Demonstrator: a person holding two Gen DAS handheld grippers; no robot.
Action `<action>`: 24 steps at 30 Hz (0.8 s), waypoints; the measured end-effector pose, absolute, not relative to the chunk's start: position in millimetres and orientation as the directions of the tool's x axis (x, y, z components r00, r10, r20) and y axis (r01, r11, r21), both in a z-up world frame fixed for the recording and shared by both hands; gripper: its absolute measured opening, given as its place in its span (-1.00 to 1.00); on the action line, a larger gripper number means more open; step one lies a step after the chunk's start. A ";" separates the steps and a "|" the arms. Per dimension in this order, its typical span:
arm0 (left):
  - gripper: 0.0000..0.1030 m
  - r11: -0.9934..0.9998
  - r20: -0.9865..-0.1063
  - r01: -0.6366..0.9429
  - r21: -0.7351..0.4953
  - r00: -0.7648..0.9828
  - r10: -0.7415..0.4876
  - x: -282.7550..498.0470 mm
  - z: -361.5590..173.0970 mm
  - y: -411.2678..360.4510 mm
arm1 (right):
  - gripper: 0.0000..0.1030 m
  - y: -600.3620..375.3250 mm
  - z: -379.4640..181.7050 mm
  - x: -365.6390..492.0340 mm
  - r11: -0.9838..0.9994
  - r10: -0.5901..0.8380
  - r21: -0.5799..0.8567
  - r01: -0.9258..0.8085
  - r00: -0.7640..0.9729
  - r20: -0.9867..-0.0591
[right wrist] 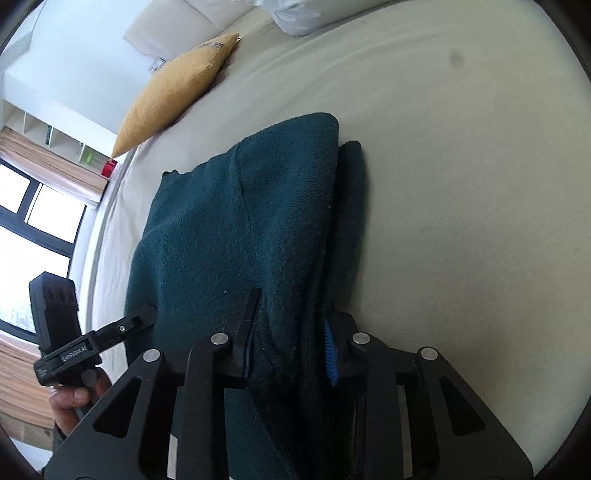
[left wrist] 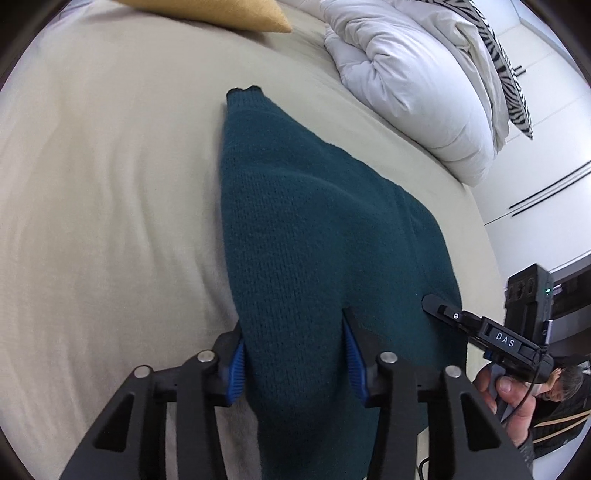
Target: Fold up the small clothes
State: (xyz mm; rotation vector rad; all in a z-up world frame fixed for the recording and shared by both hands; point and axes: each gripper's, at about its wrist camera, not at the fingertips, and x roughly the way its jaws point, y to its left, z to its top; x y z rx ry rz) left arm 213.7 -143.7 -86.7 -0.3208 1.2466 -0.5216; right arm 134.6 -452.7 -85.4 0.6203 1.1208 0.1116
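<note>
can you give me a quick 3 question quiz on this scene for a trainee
1. True or false: the green sweater lies on a wooden table.
2. Which sits nearest the sweater's far end? A) yellow cushion B) white duvet C) window
3. Fill in: fabric sits between the fingers of both the left tool and the right tool, so each is shut on the ____.

Key:
1. False, it lies on the beige bed sheet.
2. A.
3. Sweater.
</note>
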 end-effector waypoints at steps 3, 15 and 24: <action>-0.21 0.860 -0.828 0.234 -0.453 0.246 -0.503 204.4 -74.9 -146.2 | -0.54 -433.2 -68.2 132.0 0.888 0.294 0.418 0.192 0.461 -0.837; -0.24 0.911 -0.836 0.323 -0.257 0.399 -0.377 136.9 -17.8 -114.8 | -0.56 -337.7 -0.3 79.7 0.965 0.205 0.260 0.027 0.539 -0.817; -0.24 0.928 -0.813 0.278 -0.249 0.460 -0.356 89.1 3.7 -42.4 | -0.56 -260.6 29.4 40.8 0.956 0.270 0.286 -0.060 0.560 -0.783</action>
